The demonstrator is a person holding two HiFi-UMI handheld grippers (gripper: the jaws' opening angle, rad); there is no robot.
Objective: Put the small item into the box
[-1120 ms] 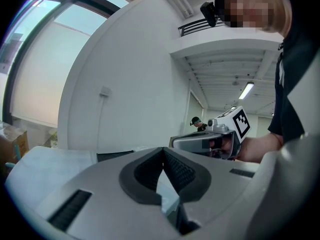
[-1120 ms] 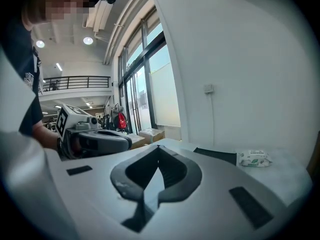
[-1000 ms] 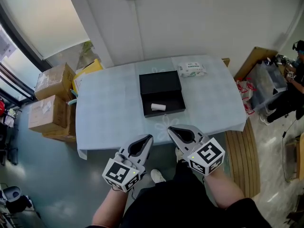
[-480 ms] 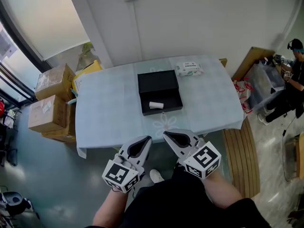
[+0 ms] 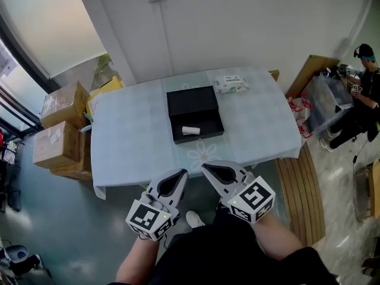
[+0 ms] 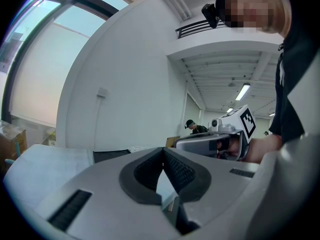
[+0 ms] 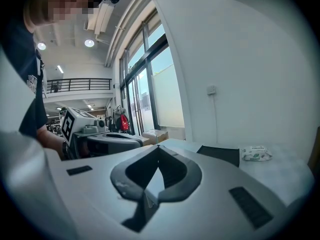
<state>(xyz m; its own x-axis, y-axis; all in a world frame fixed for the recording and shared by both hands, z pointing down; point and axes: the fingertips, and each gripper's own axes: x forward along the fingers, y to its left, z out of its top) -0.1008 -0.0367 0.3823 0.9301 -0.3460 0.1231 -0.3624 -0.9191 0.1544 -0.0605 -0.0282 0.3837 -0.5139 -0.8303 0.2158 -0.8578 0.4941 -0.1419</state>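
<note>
A black open box (image 5: pixel 193 114) sits on the pale blue table (image 5: pixel 130 135), lid up toward the wall. Inside it lies a small white roll (image 5: pixel 190 130). Both grippers hang below the table's near edge, apart from the box. My left gripper (image 5: pixel 184 172) is shut with nothing between its tips, and my right gripper (image 5: pixel 203 168) is shut and empty too. In the left gripper view the jaw tips (image 6: pixel 163 149) meet, with the right gripper (image 6: pixel 220 139) beside them. In the right gripper view the tips (image 7: pixel 158 147) meet and the box lid (image 7: pixel 218 154) shows ahead.
A white wipes packet (image 5: pixel 230 84) lies at the table's far right. Cardboard boxes (image 5: pixel 58 123) are stacked on the floor at left. A wooden bench (image 5: pixel 303 195) stands at right, with a person (image 5: pixel 359 100) and clutter beyond. The wall is just behind the table.
The head view has shifted a little, so the table and box sit slightly higher and to the left. My right gripper drew back a little toward me. Both grippers stay shut.
</note>
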